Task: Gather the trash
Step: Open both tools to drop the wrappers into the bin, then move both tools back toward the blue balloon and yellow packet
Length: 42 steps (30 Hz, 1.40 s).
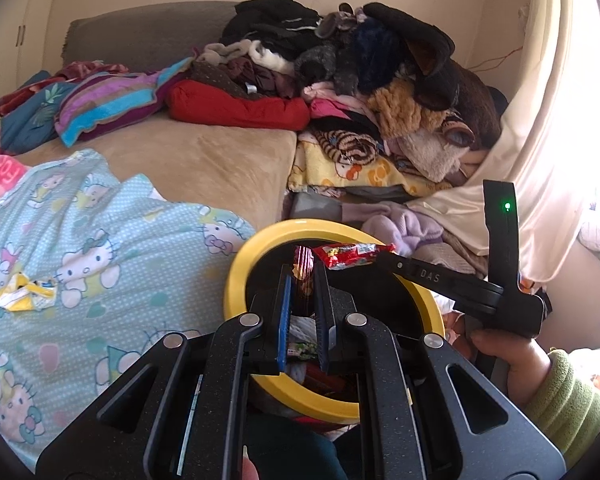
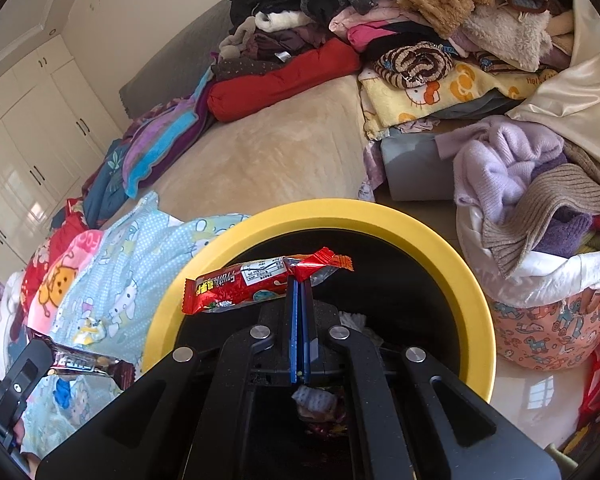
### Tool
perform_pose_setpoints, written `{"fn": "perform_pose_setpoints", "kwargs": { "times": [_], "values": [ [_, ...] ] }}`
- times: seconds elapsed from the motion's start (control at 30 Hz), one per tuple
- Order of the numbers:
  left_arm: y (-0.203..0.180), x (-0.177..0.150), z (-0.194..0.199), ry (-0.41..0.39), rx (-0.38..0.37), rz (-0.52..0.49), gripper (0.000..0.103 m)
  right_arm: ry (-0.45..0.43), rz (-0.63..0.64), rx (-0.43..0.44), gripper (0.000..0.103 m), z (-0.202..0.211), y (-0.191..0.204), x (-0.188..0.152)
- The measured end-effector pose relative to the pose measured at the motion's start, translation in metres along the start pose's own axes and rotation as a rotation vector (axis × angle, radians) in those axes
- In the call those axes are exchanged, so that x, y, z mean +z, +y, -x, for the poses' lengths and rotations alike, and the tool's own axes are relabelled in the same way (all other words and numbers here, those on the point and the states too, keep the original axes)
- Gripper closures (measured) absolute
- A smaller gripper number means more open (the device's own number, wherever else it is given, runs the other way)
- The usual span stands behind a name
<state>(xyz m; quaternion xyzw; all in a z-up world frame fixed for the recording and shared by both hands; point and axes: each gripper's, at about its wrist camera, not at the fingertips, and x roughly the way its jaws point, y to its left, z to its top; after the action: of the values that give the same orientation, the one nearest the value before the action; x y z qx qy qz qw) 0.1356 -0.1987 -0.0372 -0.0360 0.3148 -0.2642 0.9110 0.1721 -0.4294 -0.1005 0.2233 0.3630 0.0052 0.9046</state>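
Red wrapper (image 2: 256, 286) clamped in right gripper (image 2: 301, 280), above yellow-rimmed bin (image 2: 380, 212)

Both tongs point forward and downward. The right tongs (image 2: 300, 280) are pressed fully together, and a thin wrapper is pinched at their tips. The left tongs (image 1: 303, 280) are almost closed, also on a wrapper. A hand (image 1: 508, 356) in a green sleeve grips the right handle.

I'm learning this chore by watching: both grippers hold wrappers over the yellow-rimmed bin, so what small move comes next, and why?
Probably open the right gripper: its red wrapper already hangs over the yellow-rimmed bin, so it should drop in. The left gripper could release its dark wrapper likewise.
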Motion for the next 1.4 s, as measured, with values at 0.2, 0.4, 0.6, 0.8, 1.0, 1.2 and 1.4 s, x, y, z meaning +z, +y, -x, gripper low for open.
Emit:
{"fn": "perform_pose_setpoints", "kwargs": {
  "times": [0.2, 0.4, 0.6, 0.8, 1.0, 1.2, 1.4],
  "values": [
    [-0.005, -0.002, -0.016, 0.029, -0.010, -0.001, 0.097, 0.025, 0.006, -0.008, 0.101, -0.005, -0.007, -0.001],
    [-0.007, -0.003, -0.036, 0.064, -0.020, 0.009, 0.097, 0.038, 0.005, -0.009, 0.101, -0.009, -0.011, -0.001],
    [-0.002, -0.005, -0.052, 0.095, -0.019, 0.043, 0.088, 0.044, -0.030, 0.003, 0.100, -0.009, -0.017, 0.001],
    [0.006, -0.006, -0.046, 0.075, 0.002, 0.072, 0.050, 0.046, -0.046, 0.020, 0.070, -0.010, -0.016, 0.001],
    [0.015, -0.004, -0.030, 0.033, 0.056, 0.086, 0.017, 0.030, -0.018, 0.037, 0.060, -0.007, -0.004, 0.001],
    [0.030, -0.002, -0.011, -0.003, 0.108, 0.095, 0.014, -0.008, 0.039, 0.096, 0.048, 0.002, 0.021, 0.001],
    [0.049, -0.003, 0.010, -0.036, 0.166, 0.113, 0.014, -0.033, 0.110, 0.131, 0.043, 0.010, 0.047, -0.001]
  ]
}}
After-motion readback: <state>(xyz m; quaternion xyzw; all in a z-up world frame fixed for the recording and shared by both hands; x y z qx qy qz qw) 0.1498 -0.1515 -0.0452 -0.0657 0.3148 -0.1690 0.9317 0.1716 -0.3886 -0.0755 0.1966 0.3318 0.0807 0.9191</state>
